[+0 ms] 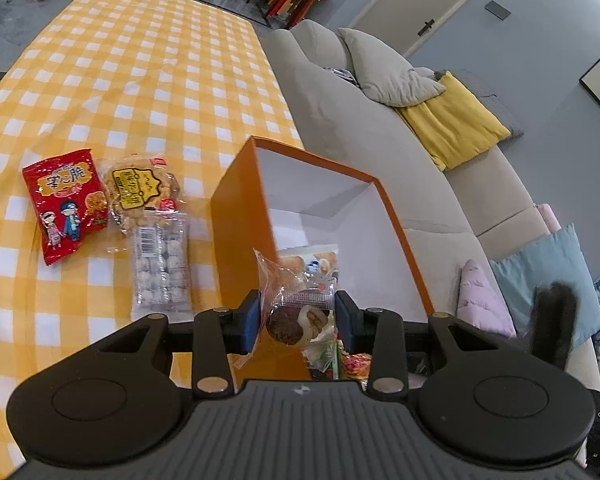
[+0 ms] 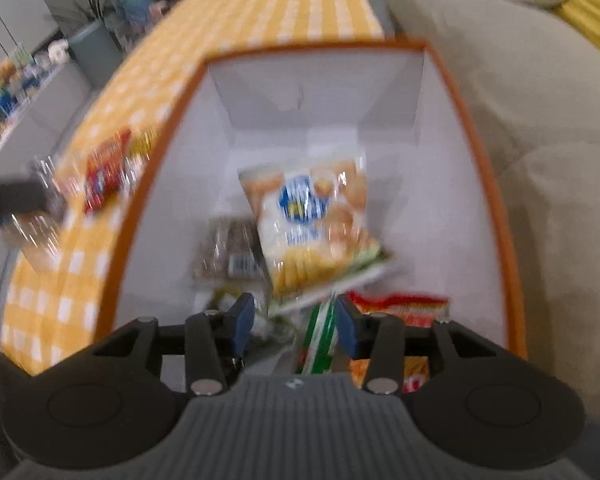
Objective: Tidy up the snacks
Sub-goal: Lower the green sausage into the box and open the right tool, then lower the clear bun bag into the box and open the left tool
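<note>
My left gripper (image 1: pixel 298 322) is shut on a clear packet of small pastries (image 1: pixel 296 312), held over the near left wall of the orange box (image 1: pixel 236 184) with white inside. On the checked tablecloth left of the box lie a red snack bag (image 1: pixel 66 204), a cookie packet (image 1: pixel 142 190) and a clear packet of white sweets (image 1: pixel 160 268). My right gripper (image 2: pixel 294 326) is open above the orange box (image 2: pixel 156 184), with nothing pressed between its blue pads. Below it a yellow-and-white snack bag (image 2: pixel 316 224) lies tilted inside the box on a dark packet (image 2: pixel 228 252), a green-striped packet (image 2: pixel 320 332) and a red bag (image 2: pixel 404 308).
The yellow checked table (image 1: pixel 140 80) stretches away to the left and back. A beige sofa (image 1: pixel 380 140) with grey, yellow, pink and blue cushions runs along the box's right side. The right wrist view is blurred; a shelf with items (image 2: pixel 16 80) stands at far left.
</note>
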Action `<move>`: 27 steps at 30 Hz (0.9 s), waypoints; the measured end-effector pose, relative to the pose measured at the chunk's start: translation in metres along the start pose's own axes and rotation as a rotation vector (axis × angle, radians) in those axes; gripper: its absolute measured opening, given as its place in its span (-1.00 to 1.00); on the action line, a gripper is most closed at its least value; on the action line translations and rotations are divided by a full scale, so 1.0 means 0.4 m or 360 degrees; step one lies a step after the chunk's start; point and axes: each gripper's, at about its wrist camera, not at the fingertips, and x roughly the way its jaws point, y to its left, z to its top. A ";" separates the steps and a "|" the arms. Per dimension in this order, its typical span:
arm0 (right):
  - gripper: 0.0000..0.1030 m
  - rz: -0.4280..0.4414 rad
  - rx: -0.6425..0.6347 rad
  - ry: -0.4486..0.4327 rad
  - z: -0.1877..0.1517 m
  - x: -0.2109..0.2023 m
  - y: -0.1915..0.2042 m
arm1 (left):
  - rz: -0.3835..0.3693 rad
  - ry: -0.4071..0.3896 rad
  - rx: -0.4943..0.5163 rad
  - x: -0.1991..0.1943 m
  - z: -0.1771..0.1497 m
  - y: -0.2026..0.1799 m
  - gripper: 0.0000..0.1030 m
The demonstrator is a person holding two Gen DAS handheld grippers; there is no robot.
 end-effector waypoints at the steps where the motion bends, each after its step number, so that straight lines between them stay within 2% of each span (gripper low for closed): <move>1: -0.09 0.0013 0.0011 -0.0049 0.010 -0.024 -0.004 | -0.0003 0.0003 0.0001 0.001 -0.002 -0.008 -0.16; 4: 0.03 0.0030 0.0086 -0.0236 0.043 -0.097 -0.028 | -0.0004 0.0021 -0.0004 0.009 -0.002 -0.039 -0.16; 8: 0.25 -0.0016 0.0151 -0.0550 0.052 -0.197 -0.072 | 0.0007 0.0053 0.0000 0.032 0.003 -0.100 -0.16; 11: 0.28 -0.0047 0.0217 -0.0733 0.024 -0.235 -0.119 | 0.0049 0.0095 0.0017 0.070 0.008 -0.155 -0.16; 13: 0.28 -0.0058 0.0316 -0.0818 0.002 -0.249 -0.160 | 0.0030 0.0129 0.0006 0.106 0.010 -0.184 -0.16; 18: 0.29 -0.0066 0.0384 -0.0861 -0.045 -0.253 -0.241 | 0.0072 0.0183 -0.0025 0.212 0.005 -0.251 -0.15; 21: 0.40 0.0044 0.0408 -0.0830 -0.065 -0.225 -0.282 | 0.0108 0.0188 -0.0047 0.270 -0.003 -0.274 -0.15; 27: 0.40 0.0090 0.0505 -0.0826 -0.065 -0.196 -0.345 | 0.0236 0.0257 -0.0050 0.391 -0.014 -0.302 -0.15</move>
